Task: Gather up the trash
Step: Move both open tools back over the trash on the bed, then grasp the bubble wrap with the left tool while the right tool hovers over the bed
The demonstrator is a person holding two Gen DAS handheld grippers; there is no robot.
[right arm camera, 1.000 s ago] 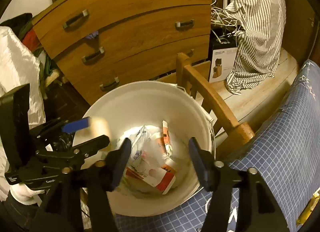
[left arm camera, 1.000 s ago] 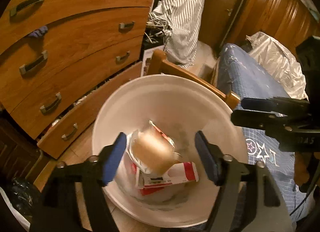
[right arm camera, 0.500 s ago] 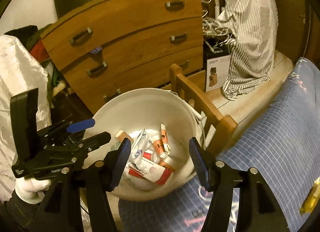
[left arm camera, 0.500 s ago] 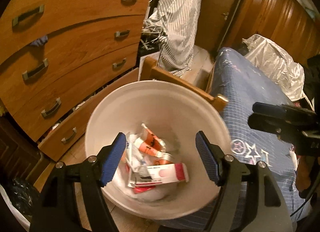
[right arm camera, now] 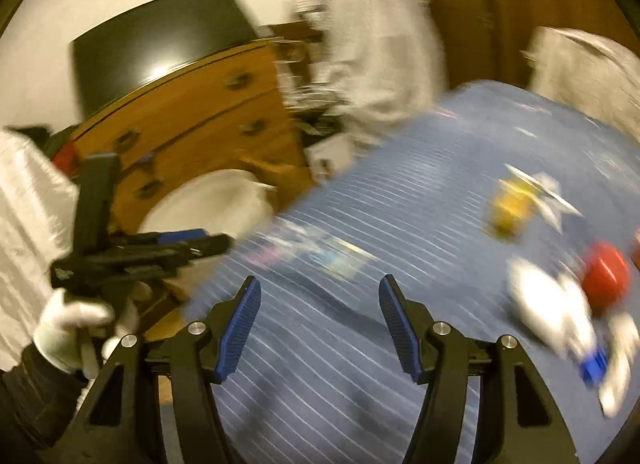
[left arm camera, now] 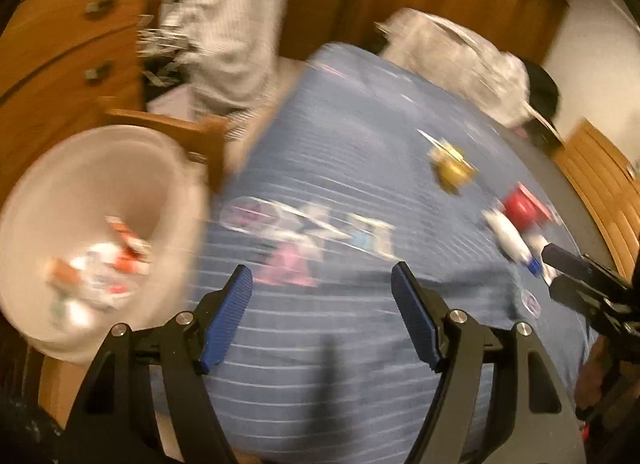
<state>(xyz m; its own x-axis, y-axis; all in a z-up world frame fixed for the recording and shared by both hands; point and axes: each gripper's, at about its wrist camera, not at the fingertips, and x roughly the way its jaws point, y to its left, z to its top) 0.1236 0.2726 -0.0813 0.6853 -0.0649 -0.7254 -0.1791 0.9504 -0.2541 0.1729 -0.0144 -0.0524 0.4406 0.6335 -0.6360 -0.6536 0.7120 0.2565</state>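
Two ribbed blue pads (left arm camera: 228, 320), round white bin (left arm camera: 48, 192), checked bedspread (left arm camera: 352, 168)

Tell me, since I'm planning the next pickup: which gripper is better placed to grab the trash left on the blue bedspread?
Probably the right gripper. It is open and empty, and the white bottle and red item lie near it. The left gripper, also open, sits nearer the white bin.

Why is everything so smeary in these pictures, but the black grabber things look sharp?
Left wrist view: the blue bedspread and white bin are streaked by motion blur, yet the left gripper stays crisp because the camera rides on it. Right wrist view: same smear on the red item, with the right gripper sharp; fisheye bends the edges, and glare shines on the dark screen.
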